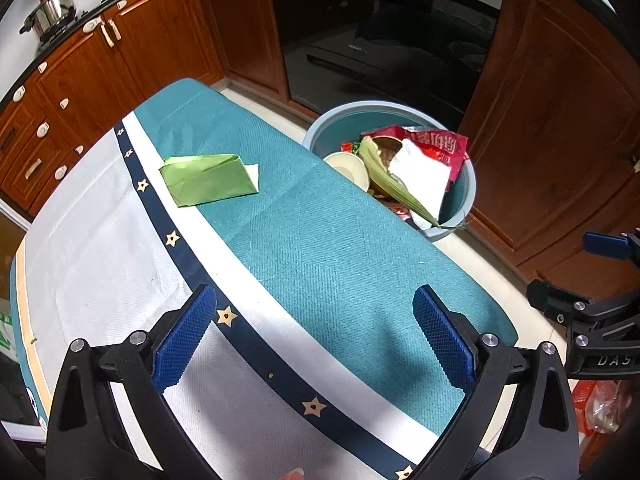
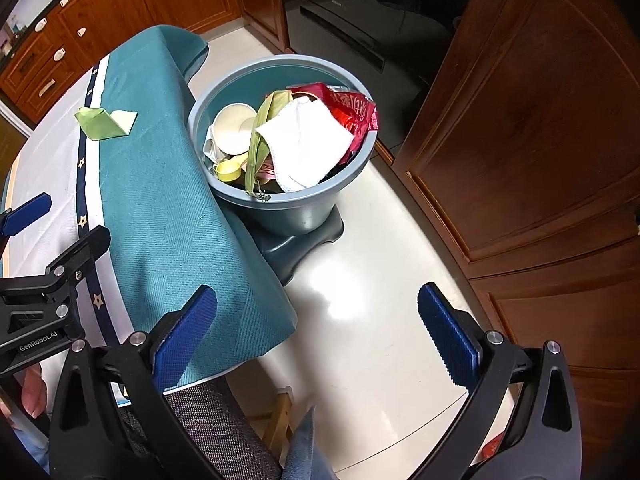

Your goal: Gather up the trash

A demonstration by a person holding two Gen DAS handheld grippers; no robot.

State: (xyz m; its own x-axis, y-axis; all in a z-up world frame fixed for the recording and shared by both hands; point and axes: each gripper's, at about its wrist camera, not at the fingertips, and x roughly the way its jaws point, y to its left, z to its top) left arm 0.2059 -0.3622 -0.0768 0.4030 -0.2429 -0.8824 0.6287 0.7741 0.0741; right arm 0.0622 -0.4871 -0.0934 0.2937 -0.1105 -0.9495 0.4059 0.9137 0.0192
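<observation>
Green paper [image 1: 208,179] on clothed table [image 1: 320,248]

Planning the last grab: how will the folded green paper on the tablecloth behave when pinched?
The green paper looks thin and light, so it should lift easily. Its folds stand slightly proud of the tablecloth, giving the open left tool an edge to pinch. It may flex or unfold.

Black hand-held gripper [image 1: 314,336], blue textured pads [image 1: 184,340], silver screws [image 1: 489,339].
</observation>
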